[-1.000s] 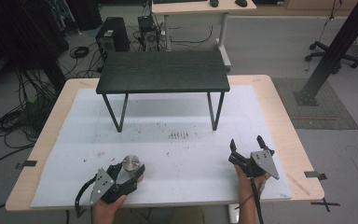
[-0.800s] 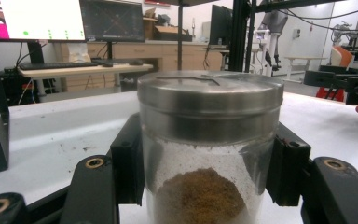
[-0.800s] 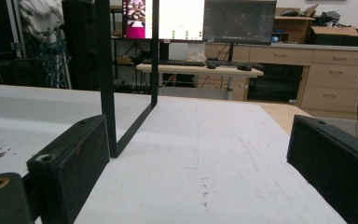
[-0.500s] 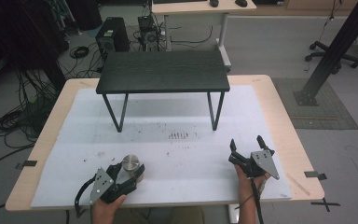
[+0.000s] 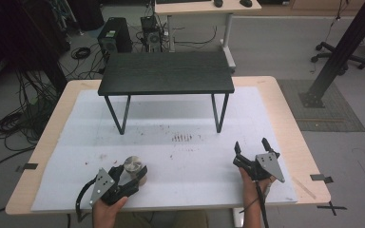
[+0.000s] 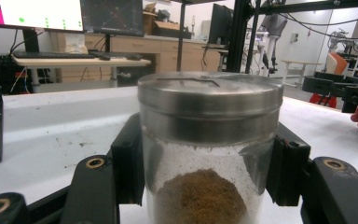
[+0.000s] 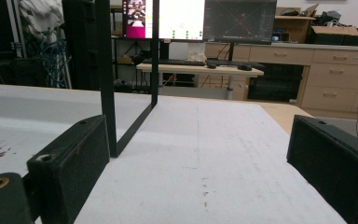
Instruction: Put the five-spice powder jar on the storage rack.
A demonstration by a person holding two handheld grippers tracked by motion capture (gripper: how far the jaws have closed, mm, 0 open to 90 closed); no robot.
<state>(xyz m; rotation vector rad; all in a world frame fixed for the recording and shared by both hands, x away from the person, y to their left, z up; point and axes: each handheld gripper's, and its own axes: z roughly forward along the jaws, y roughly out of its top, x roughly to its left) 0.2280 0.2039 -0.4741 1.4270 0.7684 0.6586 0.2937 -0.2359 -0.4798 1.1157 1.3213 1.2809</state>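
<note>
Firmly, a round glass jar [image 6: 209, 154] — steel-lidded, holding brown powder — is clamped by the left gripper [image 5: 123, 178]; the right gripper [image 5: 252, 151] is held agape.

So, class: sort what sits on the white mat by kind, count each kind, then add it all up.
Jar with a metal lid: 1
Black stand on thin legs: 1
Grippers: 2, left gripper and right gripper
Total: 4
</note>
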